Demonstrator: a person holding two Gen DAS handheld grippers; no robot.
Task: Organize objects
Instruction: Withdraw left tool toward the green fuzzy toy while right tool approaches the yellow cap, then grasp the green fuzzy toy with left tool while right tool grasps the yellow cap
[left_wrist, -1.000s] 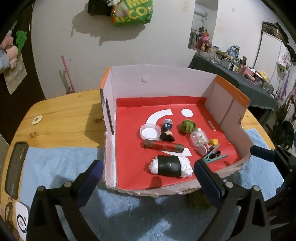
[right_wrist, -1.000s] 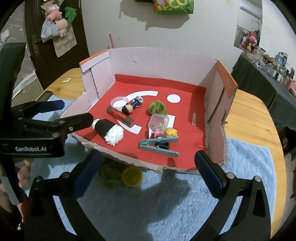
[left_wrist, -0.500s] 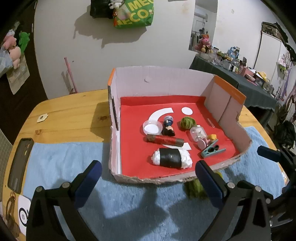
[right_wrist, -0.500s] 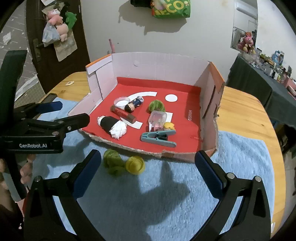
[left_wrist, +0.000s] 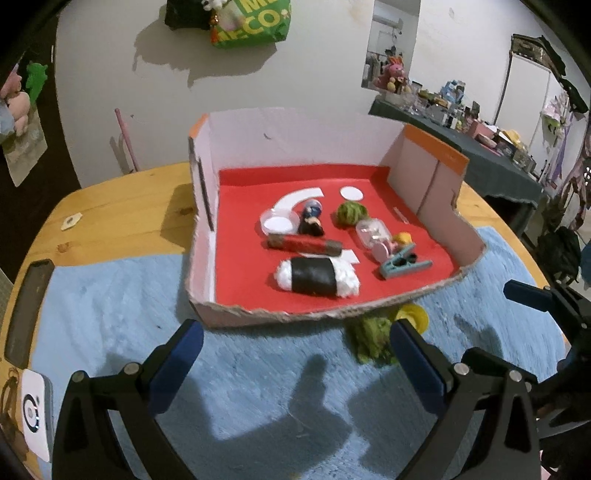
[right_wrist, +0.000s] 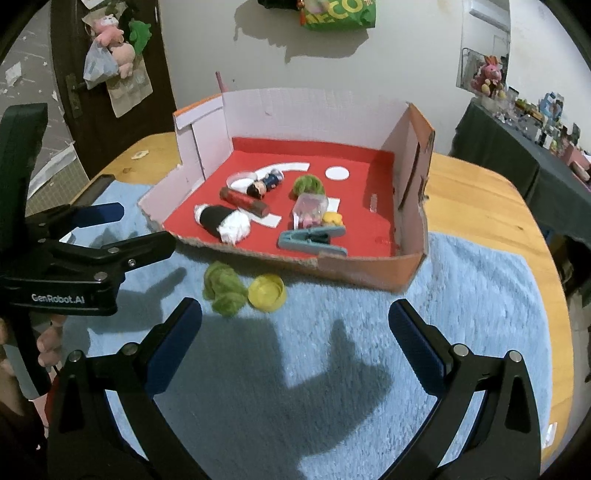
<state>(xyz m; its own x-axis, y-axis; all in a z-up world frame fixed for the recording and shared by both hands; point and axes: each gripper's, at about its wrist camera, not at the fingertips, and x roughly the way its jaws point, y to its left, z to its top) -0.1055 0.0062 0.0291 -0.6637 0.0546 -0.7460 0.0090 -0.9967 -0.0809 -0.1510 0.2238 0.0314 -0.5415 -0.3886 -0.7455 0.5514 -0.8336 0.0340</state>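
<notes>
White walls back a round wooden surface (right_wrist: 476, 192) with a blue fleece mat (right_wrist: 461, 295) spread over its near half. On the mat sits a cardboard box (right_wrist: 373, 273) with a red floor and a torn, low front edge.

Inside the box lie a black-wrapped white plush roll (right_wrist: 221, 221), a dark red tube (right_wrist: 243, 196), a small figurine (right_wrist: 263, 184) on its side next to a clear round lid (left_wrist: 279, 222), a green fuzzy ball (right_wrist: 308, 184), a clear plastic jar (right_wrist: 309, 210) tipped over with a small yellow toy (right_wrist: 333, 218) touching it, and a teal clothes peg (right_wrist: 312, 239) nearest the front edge.

Outside the box, just in front of its torn edge, a second green fuzzy clump (right_wrist: 223, 290) and a yellow cap (right_wrist: 266, 292) rest side by side on the mat, touching (the left wrist view shows them partly hidden behind that gripper's right finger).

Left hand-held gripper (left_wrist: 295, 362) hovers over the mat with its blue-padded fingers spread wide and nothing between them. Right hand-held gripper (right_wrist: 295, 332) is likewise wide open and empty, above the mat in front of the clump and cap. A black phone (left_wrist: 29, 314) lies at the mat's left edge.
</notes>
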